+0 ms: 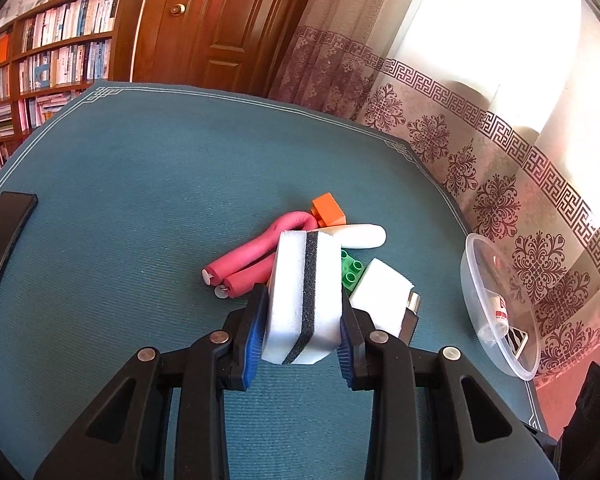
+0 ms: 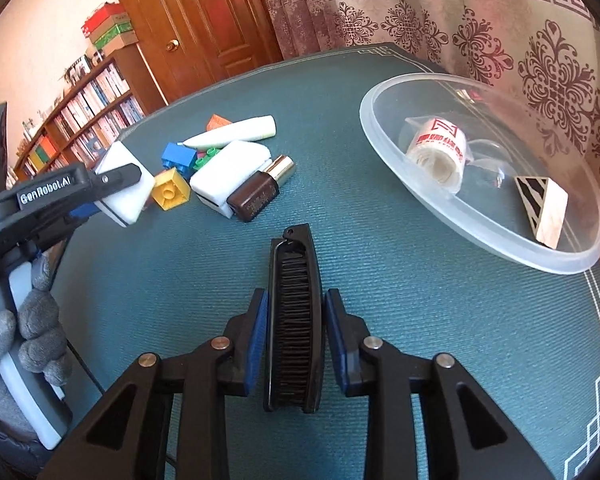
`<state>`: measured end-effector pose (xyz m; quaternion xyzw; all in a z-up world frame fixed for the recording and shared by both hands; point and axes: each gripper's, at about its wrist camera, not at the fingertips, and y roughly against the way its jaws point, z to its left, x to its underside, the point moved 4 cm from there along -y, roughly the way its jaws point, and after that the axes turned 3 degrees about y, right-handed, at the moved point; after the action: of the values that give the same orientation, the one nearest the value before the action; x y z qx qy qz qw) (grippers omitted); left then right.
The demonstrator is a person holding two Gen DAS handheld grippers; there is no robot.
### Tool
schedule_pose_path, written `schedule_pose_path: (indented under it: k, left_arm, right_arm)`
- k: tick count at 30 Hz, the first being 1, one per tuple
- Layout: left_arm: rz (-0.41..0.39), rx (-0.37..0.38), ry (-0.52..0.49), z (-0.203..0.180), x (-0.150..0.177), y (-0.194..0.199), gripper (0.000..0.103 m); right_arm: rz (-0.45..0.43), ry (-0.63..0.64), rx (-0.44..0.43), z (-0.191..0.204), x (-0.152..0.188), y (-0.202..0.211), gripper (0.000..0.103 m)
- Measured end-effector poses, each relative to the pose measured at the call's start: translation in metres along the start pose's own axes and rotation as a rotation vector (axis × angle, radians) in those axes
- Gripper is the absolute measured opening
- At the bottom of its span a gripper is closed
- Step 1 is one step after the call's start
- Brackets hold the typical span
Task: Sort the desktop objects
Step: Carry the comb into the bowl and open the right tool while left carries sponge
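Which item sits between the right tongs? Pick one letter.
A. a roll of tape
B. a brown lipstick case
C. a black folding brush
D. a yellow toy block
C: in the right wrist view, the black folding brush lies lengthwise between the right tongs, bristles up, while the roll of tape rests in the clear bowl and the yellow block stays in the pile.

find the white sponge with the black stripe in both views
Left wrist: white sponge with a black stripe, centre, clamped in the left gripper.
Right wrist: same sponge, far left, in that gripper.
Shared landmark: clear plastic bowl on the right.
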<state>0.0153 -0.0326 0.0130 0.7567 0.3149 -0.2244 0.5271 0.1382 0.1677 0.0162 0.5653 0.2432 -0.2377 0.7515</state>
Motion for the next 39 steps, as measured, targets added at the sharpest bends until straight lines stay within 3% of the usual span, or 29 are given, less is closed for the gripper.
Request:
schedule_pose_path:
  k: [6,20,28,39]
  left_arm:
    - [0.005,0.011,-0.029,-0.014,0.002,0.000,0.034]
    - [0.015,0.049,-0.132,-0.065,0.004,-0.002,0.034]
    - [0.025,0.076,-0.201,-0.102,0.009,-0.004,0.034]
    - [0.041,0.135,-0.284,-0.161,0.009,-0.011,0.034]
  right_arm:
    - [-0.072,-0.032,-0.015,-0.008,-0.014,0.023,0.032]
    - [-0.225,-0.112,0.049,-0.059,-0.052,0.061,0.029]
    - [-0.237,-0.185,0.114,-0.106,-0.065,0.053,0.029]
    - [-0.233,-0.228,0.118,-0.135,-0.074,0.035,0.029]
